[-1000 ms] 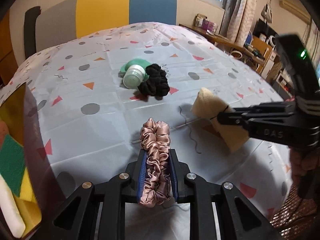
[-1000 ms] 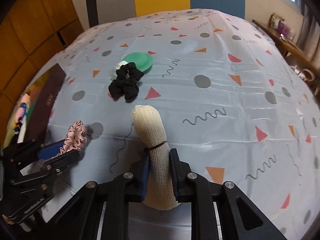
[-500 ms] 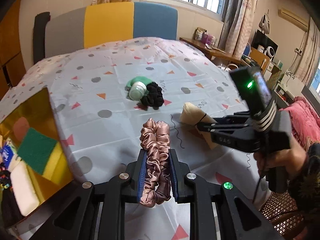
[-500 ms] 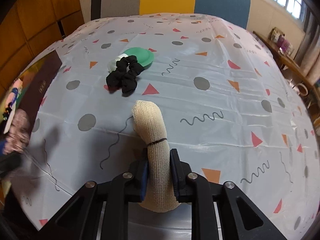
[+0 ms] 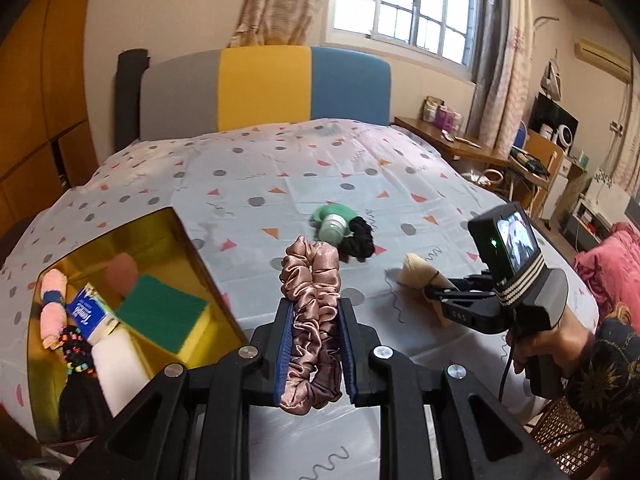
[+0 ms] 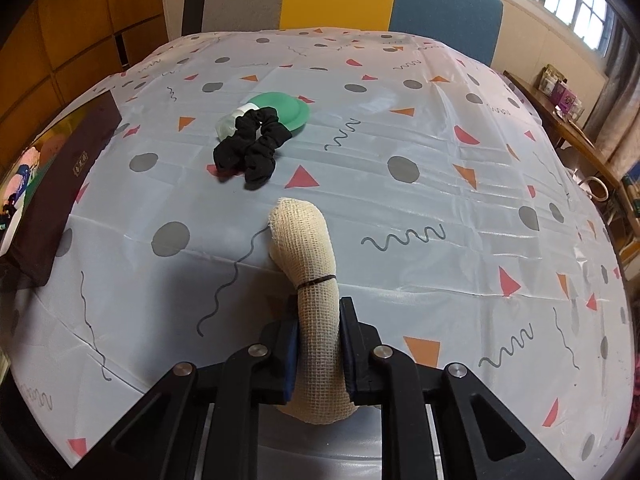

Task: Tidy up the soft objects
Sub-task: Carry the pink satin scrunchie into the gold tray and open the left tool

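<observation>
box (image 5: 192,248) left on the bed (image 5: 280,184), scrunchie (image 6: 252,142) against bottle (image 6: 230,122) mid-bed

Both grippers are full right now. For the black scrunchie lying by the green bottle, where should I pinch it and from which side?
Grip the black scrunchie at its near lobes, the end pointing away from the green bottle. Its far end lies against the bottle, so come down from above on the near side, where bare tablecloth surrounds it. It lies flat and folded double, so a pinch across the bunched fabric should probably catch both layers.

A home bedroom: a bed (image 5: 304,184) with padded headboard (image 5: 264,84); curtained window (image 5: 404,4); cluttered desk (image 5: 460,144).
</observation>
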Motion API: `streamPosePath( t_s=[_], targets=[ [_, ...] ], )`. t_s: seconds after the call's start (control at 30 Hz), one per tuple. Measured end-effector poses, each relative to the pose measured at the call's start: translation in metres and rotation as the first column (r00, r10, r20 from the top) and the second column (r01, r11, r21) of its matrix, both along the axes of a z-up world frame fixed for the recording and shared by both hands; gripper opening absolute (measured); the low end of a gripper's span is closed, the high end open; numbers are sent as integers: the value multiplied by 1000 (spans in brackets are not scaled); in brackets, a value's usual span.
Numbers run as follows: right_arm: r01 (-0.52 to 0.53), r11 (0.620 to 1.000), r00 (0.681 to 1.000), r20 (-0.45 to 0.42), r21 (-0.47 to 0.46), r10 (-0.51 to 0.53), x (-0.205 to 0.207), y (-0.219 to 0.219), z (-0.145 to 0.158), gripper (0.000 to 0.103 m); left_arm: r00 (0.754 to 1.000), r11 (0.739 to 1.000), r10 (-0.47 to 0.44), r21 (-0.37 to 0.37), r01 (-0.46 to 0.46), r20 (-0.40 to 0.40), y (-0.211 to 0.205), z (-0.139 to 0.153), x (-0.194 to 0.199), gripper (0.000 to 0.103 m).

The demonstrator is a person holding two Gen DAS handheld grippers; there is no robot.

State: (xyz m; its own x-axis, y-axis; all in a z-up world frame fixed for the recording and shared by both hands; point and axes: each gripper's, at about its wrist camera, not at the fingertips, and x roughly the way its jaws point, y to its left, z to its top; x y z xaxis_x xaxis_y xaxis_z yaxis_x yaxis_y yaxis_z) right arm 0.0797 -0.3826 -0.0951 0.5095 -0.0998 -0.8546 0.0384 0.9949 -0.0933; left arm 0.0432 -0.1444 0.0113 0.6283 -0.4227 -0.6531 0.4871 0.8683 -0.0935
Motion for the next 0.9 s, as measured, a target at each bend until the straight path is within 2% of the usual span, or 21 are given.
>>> streamPosePath(
  t_s=[0.4, 0.57, 0.73, 0.9],
  targets=[
    [-10, 1000, 1000, 1, -26, 10, -1, 4, -1, 18, 997, 997, 78, -11, -78, -19, 33, -3, 9, 21],
    [-12, 999, 1000, 1, -30, 12, -1, 4, -1, 18, 986, 985, 162, -47, -164, -44, 72, -3, 22, 21],
    [-16, 999, 1000, 0, -35, 16, -1, 4, -1, 18, 941, 939, 323, -92, -332, -100, 137, -8, 41, 21],
    [-13, 999, 1000, -4, -33, 13, 0, 4, -2, 18, 895, 893, 421, -104, -438, -149, 182, -19, 51, 21]
  ],
)
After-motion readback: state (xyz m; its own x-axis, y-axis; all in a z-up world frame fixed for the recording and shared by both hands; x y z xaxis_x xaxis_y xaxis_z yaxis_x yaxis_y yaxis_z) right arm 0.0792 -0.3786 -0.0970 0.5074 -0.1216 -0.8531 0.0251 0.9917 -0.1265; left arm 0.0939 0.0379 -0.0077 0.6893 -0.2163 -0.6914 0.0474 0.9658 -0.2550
